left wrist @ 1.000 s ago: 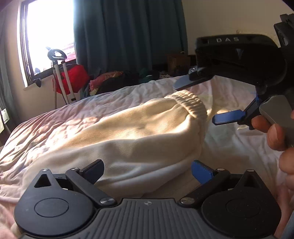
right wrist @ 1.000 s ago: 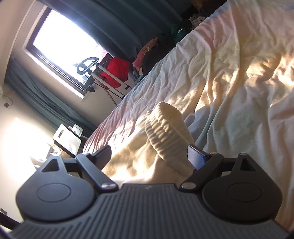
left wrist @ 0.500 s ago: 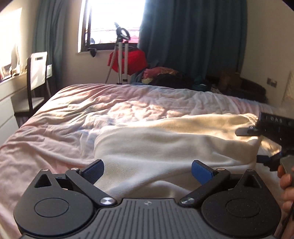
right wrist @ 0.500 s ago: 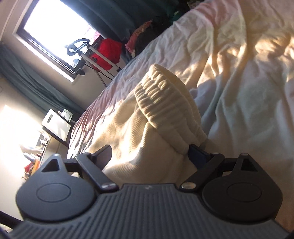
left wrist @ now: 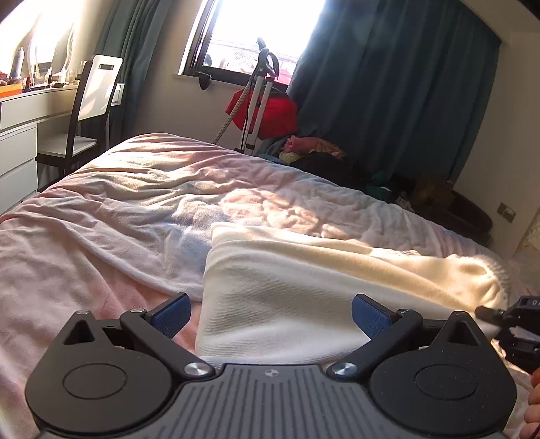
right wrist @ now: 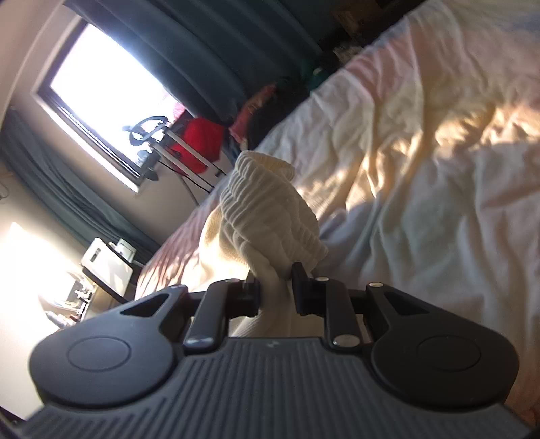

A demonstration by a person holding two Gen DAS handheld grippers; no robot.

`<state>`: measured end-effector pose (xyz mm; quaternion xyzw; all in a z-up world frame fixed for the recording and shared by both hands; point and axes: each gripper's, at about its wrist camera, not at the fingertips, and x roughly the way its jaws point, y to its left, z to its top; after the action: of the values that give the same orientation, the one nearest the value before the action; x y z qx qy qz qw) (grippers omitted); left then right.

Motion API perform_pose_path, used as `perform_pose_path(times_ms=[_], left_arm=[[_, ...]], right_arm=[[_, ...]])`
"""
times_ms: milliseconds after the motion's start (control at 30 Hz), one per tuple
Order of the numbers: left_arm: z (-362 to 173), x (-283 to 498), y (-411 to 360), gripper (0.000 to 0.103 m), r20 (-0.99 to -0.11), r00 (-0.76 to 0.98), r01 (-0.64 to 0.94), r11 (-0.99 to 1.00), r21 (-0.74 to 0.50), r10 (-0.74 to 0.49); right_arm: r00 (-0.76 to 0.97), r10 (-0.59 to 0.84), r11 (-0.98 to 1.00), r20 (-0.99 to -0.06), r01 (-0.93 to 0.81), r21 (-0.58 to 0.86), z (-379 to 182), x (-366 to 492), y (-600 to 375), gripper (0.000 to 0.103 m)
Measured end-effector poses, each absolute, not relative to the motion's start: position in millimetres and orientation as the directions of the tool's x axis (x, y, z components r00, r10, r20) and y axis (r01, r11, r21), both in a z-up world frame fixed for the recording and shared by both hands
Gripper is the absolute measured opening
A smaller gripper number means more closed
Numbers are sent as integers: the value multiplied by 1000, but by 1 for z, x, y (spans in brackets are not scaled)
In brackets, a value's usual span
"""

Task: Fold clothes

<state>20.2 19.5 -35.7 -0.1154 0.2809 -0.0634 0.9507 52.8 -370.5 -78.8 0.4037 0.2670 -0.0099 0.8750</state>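
1. The cream garment [left wrist: 303,287] lies on the pink bed [left wrist: 101,219]; the left gripper [left wrist: 270,314] hangs over its near edge, fingers wide, holding nothing.
2. Only the right view shows the right gripper [right wrist: 275,287]: its fingers have just closed and pinch the ribbed cuff [right wrist: 266,209] at 12 o'clock.
3. The left view alone shows a chair [left wrist: 91,108] at 10 o'clock.

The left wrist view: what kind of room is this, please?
Most likely a bedroom in a home. A bed with rumpled pink bedding fills the view, dark curtains hang beside a sunlit window, and a chair stands at a white desk.
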Motion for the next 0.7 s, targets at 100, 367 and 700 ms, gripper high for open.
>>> perform_pose_path(times_ms=[100,367,700], left_arm=[[-38,22,16,102,-532,827,59,968,-244,-184],[-46,24,16,102,-575,800,33,969,-244,-171],[-57,28,19,102,-621,767,-5,966,-257,-161]], right_arm=[[778,249,647,-576,309,697,-101,63,-372,31],[726,312,683,-613,277,676,-116,81,-350,76],[738,377,642,-561,228,732,-124,99,-344,93]])
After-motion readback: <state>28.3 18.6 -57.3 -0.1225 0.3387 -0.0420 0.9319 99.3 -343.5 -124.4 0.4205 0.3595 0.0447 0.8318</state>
